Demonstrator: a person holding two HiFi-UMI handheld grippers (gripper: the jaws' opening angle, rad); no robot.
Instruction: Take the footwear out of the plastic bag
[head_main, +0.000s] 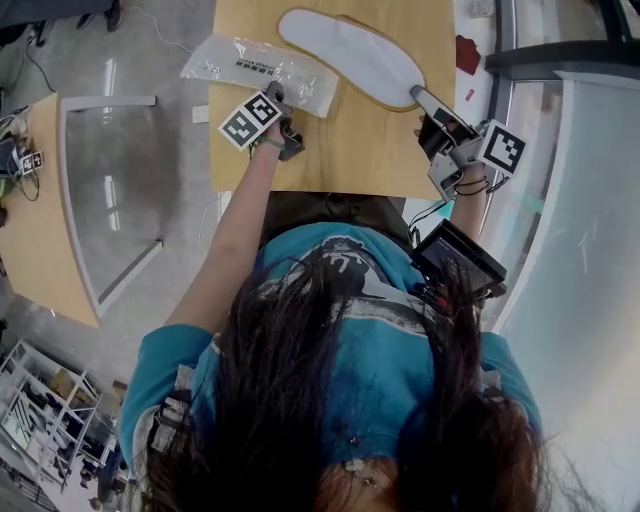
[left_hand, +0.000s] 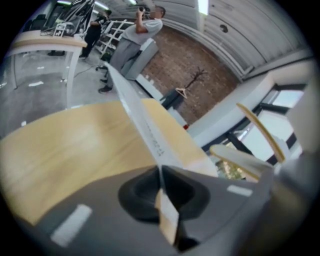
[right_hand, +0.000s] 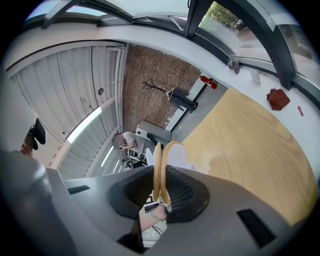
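The footwear (head_main: 350, 55), flat and white with a tan edge, is at 12 o'clock in the head view. It is over the wooden table (head_main: 370, 160) and outside the plastic bag (head_main: 250, 68), which is just beside it at 11 o'clock. The right gripper (head_main: 422, 97) has its heel end at 1 o'clock, and the left gripper (head_main: 277, 97) has the near edge of the bag.

In the left gripper view, the left gripper (left_hand: 160, 172) has its jaws fully together on the thin plastic bag (left_hand: 137, 117), which runs from them toward 11 o'clock as a tight sheet. The footwear (left_hand: 240, 157) shows edge-on at 3 o'clock.

In the right gripper view, the right gripper (right_hand: 159, 192) has its jaws only a little apart. They are pressed on the footwear (right_hand: 162, 160), two thin soles standing on edge between them. The wooden table (right_hand: 245, 145) lies at 3 o'clock.
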